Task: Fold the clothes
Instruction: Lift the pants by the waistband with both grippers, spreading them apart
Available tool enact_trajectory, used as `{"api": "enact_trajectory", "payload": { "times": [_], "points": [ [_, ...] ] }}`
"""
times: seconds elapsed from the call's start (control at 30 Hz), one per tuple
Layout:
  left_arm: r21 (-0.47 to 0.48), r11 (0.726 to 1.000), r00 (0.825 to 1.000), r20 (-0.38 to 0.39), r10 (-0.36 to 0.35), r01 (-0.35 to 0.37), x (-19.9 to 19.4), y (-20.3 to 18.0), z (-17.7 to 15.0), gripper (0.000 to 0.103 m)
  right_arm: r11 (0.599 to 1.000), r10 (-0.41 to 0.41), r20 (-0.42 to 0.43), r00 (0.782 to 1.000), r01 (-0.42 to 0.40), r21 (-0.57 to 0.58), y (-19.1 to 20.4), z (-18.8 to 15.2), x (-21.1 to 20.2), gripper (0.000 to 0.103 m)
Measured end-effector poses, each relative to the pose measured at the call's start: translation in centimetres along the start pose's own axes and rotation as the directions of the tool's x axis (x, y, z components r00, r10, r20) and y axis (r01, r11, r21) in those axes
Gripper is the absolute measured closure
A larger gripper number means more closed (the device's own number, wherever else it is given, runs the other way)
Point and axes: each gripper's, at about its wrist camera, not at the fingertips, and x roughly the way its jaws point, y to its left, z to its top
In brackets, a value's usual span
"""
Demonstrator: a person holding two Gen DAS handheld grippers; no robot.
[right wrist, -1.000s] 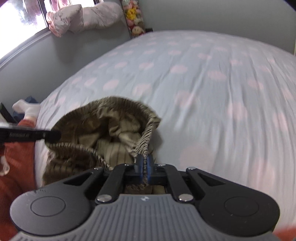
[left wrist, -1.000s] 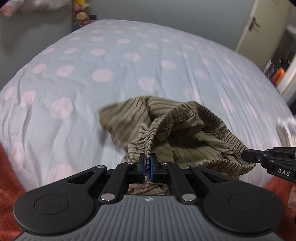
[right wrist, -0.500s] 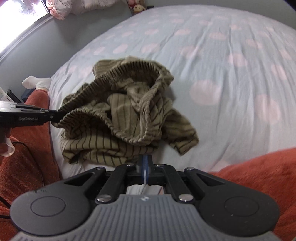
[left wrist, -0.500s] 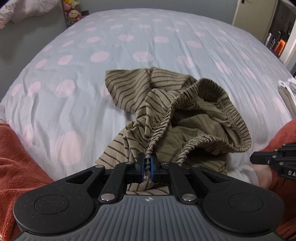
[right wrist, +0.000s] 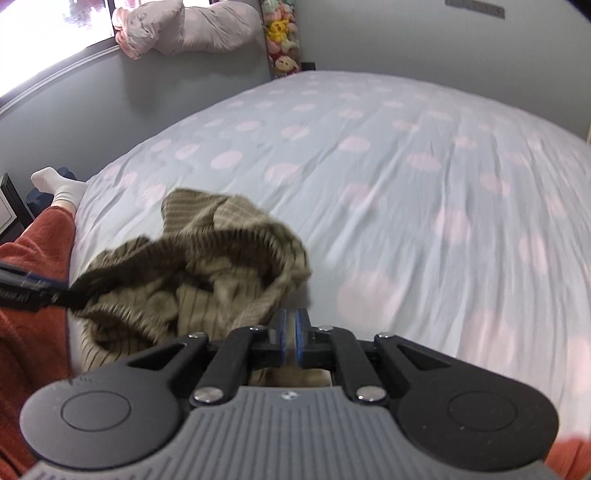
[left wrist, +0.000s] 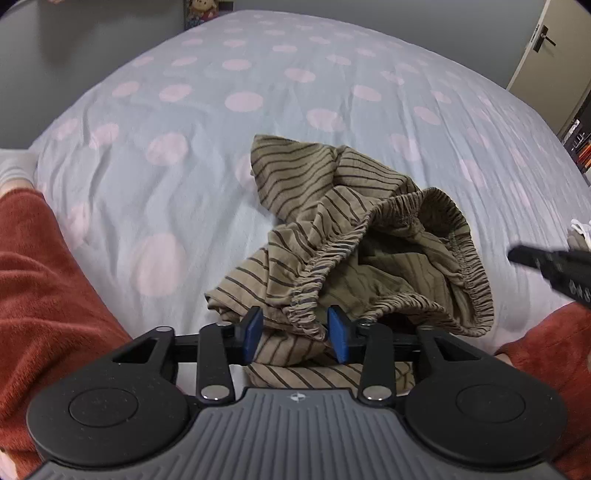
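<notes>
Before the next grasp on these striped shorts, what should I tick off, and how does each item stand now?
1. Left gripper open: ok, fingers apart, waistband loose between them.
2. Right gripper free of cloth: ok, narrow gap, nothing in it.
3. Striped shorts laid flat: not ok, bunched, waistband gaping.
4. Bare bed sheet beyond the shorts: ok.
5. Right wrist view sharp: not ok, blurred.

Bed: pale blue sheet with pink dots (right wrist: 406, 155) fills my view.
Walls: grey-blue painted wall (right wrist: 388, 37) beyond.
Window: bright window (right wrist: 48, 33) far left.
Door: cream door with dark handle (left wrist: 543, 48) far right.
</notes>
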Motion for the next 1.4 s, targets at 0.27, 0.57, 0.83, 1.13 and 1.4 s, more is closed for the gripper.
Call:
{"api": "enact_trajectory", "payload": {
  "times": [0.27,0.57,0.83,1.13,1.4],
  "points": [
    [-0.055,0.998,0.998,-0.066,-0.02,0.016,1.9,0.1,-0.4,0.073,0.995,0.038,-0.009,0.999,-0.039,-0.088,0.0,3.6,4.2,0.073],
    [-0.06,0.997,0.995,-0.093,-0.046,0.04,3.2,-0.4,-0.1,0.079,0.994,0.078,-0.094,0.993,-0.085,-0.072,-0.2,3.6,8.4,0.076],
    [-0.035,0.997,0.997,-0.004,-0.071,0.071,1.5,-0.1,1.4,0.097,0.999,0.034,-0.005,0.999,-0.034,0.014,-1.5,4.2,6.3,0.096],
    [0.08,0.994,0.971,0.222,-0.086,0.07,-4.2,-0.5,6.1,0.1,0.993,-0.086,0.251,0.964,0.102,-0.052,-1.4,8.6,-2.1,0.096],
    [0.223,0.971,0.898,0.407,-0.17,0.082,-10.5,-2.8,11.9,0.1,0.981,-0.126,0.44,0.889,0.178,-0.079,-1.1,12.9,-10.3,0.096]
  ]
}}
